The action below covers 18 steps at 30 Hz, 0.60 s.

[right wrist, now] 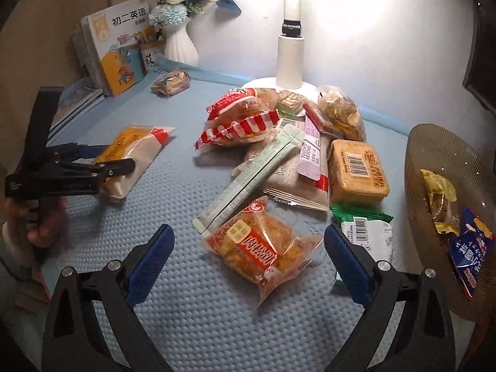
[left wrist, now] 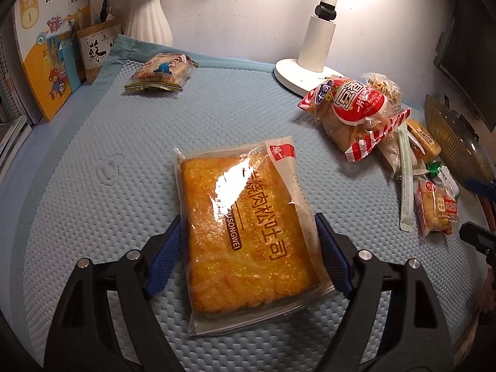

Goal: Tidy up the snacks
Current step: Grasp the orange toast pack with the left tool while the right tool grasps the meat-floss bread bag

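A large toast packet (left wrist: 248, 226) lies flat on the blue mat (left wrist: 93, 217). My left gripper (left wrist: 248, 220) is open, with a blue pad on each long side of the packet. In the right wrist view the same gripper (right wrist: 108, 158), held by a hand, sits over that packet (right wrist: 136, 152). My right gripper (right wrist: 248, 232) is open and hovers above a small orange bread packet (right wrist: 263, 248). An amber glass plate (right wrist: 434, 142) at the right holds a few wrapped snacks (right wrist: 468, 241). A heap of snacks (right wrist: 279, 142) fills the mat's middle.
A white lamp (right wrist: 290, 62) stands behind the heap, with a white vase (right wrist: 179, 43) and standing books (right wrist: 117, 52) at the back left. A lone cracker packet (right wrist: 170, 82) lies near the vase. A dark monitor edge (left wrist: 465, 62) is at the right.
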Available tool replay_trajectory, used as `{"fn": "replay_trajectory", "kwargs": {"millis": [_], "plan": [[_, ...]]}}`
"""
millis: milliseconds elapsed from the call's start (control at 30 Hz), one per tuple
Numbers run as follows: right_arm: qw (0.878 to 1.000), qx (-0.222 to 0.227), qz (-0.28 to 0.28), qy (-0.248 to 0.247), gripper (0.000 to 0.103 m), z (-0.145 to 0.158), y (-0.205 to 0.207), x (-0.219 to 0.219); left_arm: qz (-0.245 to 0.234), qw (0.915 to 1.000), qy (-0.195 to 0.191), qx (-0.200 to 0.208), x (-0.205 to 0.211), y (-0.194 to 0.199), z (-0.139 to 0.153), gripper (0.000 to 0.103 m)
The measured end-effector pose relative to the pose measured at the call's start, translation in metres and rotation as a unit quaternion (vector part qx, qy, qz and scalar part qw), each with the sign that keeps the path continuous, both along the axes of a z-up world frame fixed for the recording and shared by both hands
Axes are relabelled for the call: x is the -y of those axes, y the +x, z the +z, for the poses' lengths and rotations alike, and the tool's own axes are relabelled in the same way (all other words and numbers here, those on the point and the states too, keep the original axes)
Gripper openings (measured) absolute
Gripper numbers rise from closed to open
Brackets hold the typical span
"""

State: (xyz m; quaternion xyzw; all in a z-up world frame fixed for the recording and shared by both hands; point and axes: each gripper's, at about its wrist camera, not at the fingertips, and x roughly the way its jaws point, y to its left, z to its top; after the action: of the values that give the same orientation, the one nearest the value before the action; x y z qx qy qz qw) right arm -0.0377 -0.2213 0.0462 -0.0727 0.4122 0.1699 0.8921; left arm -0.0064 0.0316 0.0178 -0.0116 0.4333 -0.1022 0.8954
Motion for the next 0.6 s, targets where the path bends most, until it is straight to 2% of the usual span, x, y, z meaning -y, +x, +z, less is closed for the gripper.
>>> {"fn": "replay_trajectory", "kwargs": {"millis": [133,300,367,433,533,600], "plan": [[0.999,-0.043,-0.004,0.019,0.094,-0.018,0.016,0.008,-0.002,0.9999,0.01,0.003,0.003,0.0,0.0,0.081],[0.995,-0.076,0.049,0.048,0.094,-0.013,-0.016,-0.009,-0.004,0.9999,0.015,0.004,0.003,0.0,-0.001,0.081],[0.997,-0.06,0.053,0.019,0.096,-0.007,-0.033,-0.02,-0.004,0.9999,0.014,0.004,0.003,0.0,0.0,0.081],[0.998,-0.046,0.031,-0.015,0.096,-0.005,-0.035,-0.025,-0.005,0.9999,0.013,0.004,0.002,0.0,0.0,0.081],[0.998,-0.051,0.021,0.019,0.097,-0.008,-0.025,-0.023,-0.005,0.9999,0.013,0.003,0.002,0.0,0.0,0.081],[0.998,-0.059,0.003,0.018,0.097,-0.019,-0.013,-0.024,-0.005,0.9999,0.014,0.003,0.002,0.0,-0.001,0.082]]}}
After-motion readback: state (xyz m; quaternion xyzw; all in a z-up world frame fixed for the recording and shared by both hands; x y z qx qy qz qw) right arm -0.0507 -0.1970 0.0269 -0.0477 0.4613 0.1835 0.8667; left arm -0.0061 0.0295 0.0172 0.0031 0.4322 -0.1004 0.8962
